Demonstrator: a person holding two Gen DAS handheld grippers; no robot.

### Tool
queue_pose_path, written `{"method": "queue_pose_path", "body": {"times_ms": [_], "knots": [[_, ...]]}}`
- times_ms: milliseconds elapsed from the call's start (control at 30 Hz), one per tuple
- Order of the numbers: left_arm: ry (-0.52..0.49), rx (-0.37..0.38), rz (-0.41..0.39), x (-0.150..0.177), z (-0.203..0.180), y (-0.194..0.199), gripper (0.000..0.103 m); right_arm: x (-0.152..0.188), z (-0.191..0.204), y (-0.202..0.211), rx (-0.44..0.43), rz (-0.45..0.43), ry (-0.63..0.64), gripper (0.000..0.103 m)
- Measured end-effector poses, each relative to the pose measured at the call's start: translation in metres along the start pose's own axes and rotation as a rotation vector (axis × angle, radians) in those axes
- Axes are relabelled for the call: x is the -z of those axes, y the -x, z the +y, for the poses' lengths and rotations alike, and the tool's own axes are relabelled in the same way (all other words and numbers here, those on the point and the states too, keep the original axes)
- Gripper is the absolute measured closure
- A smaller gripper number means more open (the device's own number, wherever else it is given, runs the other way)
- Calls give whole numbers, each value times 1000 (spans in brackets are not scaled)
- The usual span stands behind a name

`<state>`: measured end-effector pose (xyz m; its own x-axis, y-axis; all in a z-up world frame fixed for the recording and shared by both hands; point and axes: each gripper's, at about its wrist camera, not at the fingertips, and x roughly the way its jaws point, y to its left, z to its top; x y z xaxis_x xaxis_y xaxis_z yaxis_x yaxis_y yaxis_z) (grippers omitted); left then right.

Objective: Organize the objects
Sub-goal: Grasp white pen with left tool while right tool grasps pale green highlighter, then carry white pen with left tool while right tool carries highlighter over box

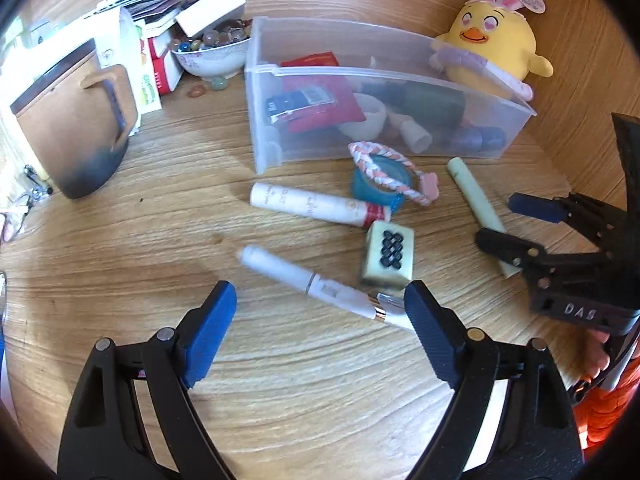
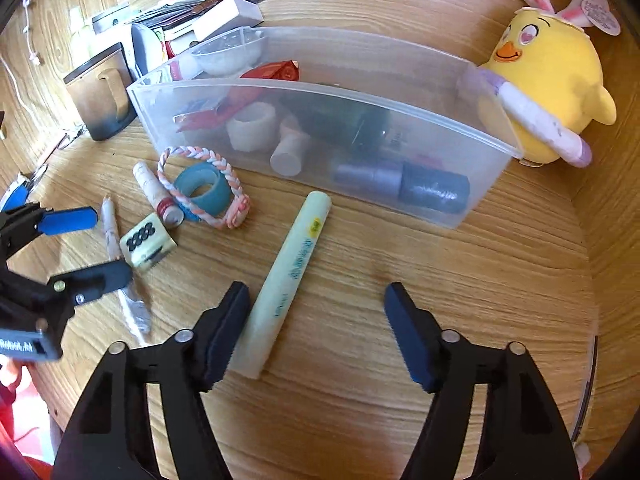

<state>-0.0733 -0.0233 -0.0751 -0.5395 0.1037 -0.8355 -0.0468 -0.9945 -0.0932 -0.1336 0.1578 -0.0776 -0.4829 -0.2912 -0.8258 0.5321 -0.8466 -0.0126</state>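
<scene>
In the right wrist view a pale green tube [image 2: 288, 280] lies on the wooden table between the jaws of my right gripper [image 2: 316, 320]. The left pad rests against the tube, while the right pad stands well clear, so the gripper is open. My left gripper [image 1: 320, 320] is open over a white pen [image 1: 304, 280], whose tip lies by the right pad. Each gripper shows in the other's view: right gripper [image 1: 498, 220], left gripper [image 2: 112, 244]. Behind them stands a clear plastic bin [image 1: 258, 128] [image 2: 320, 88] that holds several items.
A teal tape roll [image 1: 380, 184], a braided bracelet [image 1: 400, 176], a white tube with a red cap [image 1: 316, 204] and a pale tile block [image 1: 388, 258] lie before the bin. A yellow chick plush [image 1: 492, 52], a brown mug [image 1: 76, 120] and a bowl of marbles [image 1: 216, 52] stand around it.
</scene>
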Motion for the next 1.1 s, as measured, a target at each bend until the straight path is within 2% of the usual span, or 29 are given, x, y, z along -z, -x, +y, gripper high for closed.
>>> {"method": "queue_pose_path", "body": {"times_ms": [267,333,567,633,700,800,900,933,1100], "knots": [[10,-54,4,12,14,14,20,10,-6,6,0,-26,29,60],[20,-59,2,13,18,16,25,13,-8,8,6,-32,29,65],[76,-28,-9,3,19,10,37,12,-15,6,37,-33,13,68],[66,-36,-24,1,14,8,54,8,-15,4,32,-29,1,68],[44,-63,-38,2,10,8,65,5,-14,1,41,-34,-7,68],[32,-83,-60,8,8,11,74,2,-11,-2,52,-45,-13,70],[36,-83,-67,15,10,15,86,2,-9,-1,64,-54,-7,89],[40,-80,-68,17,12,16,90,2,-9,-1,60,-52,-6,89],[63,-74,-76,28,18,24,93,9,-5,4,62,-58,3,89]]}}
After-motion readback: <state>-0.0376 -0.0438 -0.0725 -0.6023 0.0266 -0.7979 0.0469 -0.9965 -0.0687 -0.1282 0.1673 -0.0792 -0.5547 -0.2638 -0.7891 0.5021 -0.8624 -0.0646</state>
